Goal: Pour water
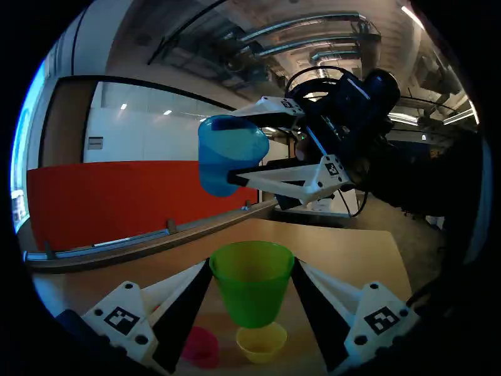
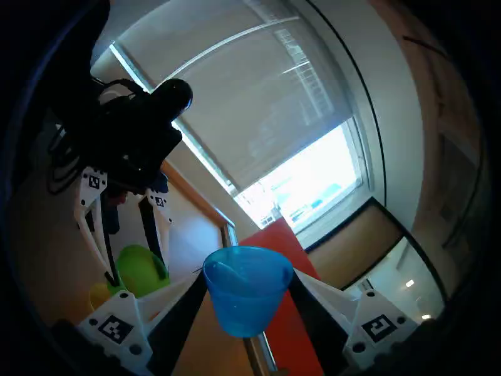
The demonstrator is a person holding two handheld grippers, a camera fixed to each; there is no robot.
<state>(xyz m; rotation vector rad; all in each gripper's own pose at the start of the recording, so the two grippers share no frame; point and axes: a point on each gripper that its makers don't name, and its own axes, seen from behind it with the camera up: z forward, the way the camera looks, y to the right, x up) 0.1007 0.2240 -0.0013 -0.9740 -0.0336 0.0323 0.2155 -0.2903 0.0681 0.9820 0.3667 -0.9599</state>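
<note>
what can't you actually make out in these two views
- Water level in the blue cup: left gripper view, the tinted wall hides it.
- Pink cup: left gripper view, partly behind a finger.
- Inside of the green cup: right gripper view, small and partly behind the left gripper.

Bright window (image 2: 307,182) glare; ceiling strip lights (image 1: 410,15); fisheye-warped edges.

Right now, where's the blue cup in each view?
Left gripper view: blue cup upper centre, held in the right gripper.
Right gripper view: blue cup bottom centre, in the right gripper.
Shared landmark: green cup, bottom centre in the left gripper view; green cup lower left in the right gripper view.
</note>
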